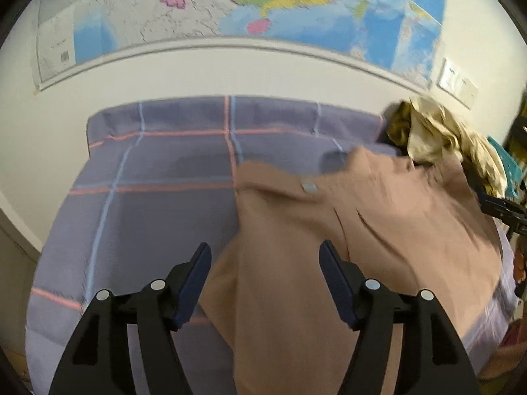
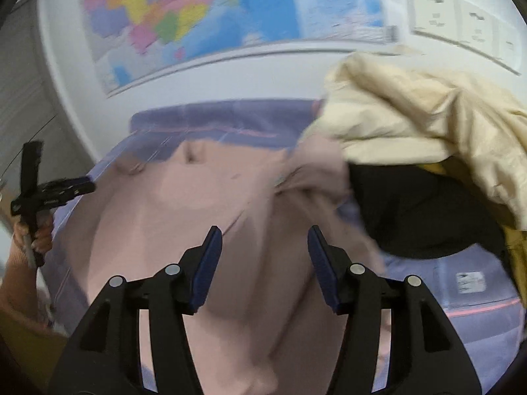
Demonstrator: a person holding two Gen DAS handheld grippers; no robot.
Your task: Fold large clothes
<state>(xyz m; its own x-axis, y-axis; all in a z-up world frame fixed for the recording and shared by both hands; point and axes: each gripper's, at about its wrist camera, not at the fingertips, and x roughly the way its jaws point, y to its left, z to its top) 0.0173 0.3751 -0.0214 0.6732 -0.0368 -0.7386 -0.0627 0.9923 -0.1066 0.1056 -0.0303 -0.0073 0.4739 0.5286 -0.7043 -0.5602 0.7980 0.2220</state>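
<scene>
Pink garment spread on a plaid bed, both grippers above it with jaws apart.

The pink garment [image 1: 296, 230] lies across the purple plaid bedcover [image 1: 148, 164], filling the centre and lower right of the left wrist frame. The left gripper [image 1: 265, 253] hangs over its near part, jaws released and gripping nothing. The right gripper [image 2: 265, 237] is likewise spread wide over the cloth, empty. A cream garment [image 2: 411, 125] is heaped at the upper right, seemingly over something dark, though blur makes that uncertain. A coloured map [image 1: 263, 3] hangs on the wall at the top.
</scene>
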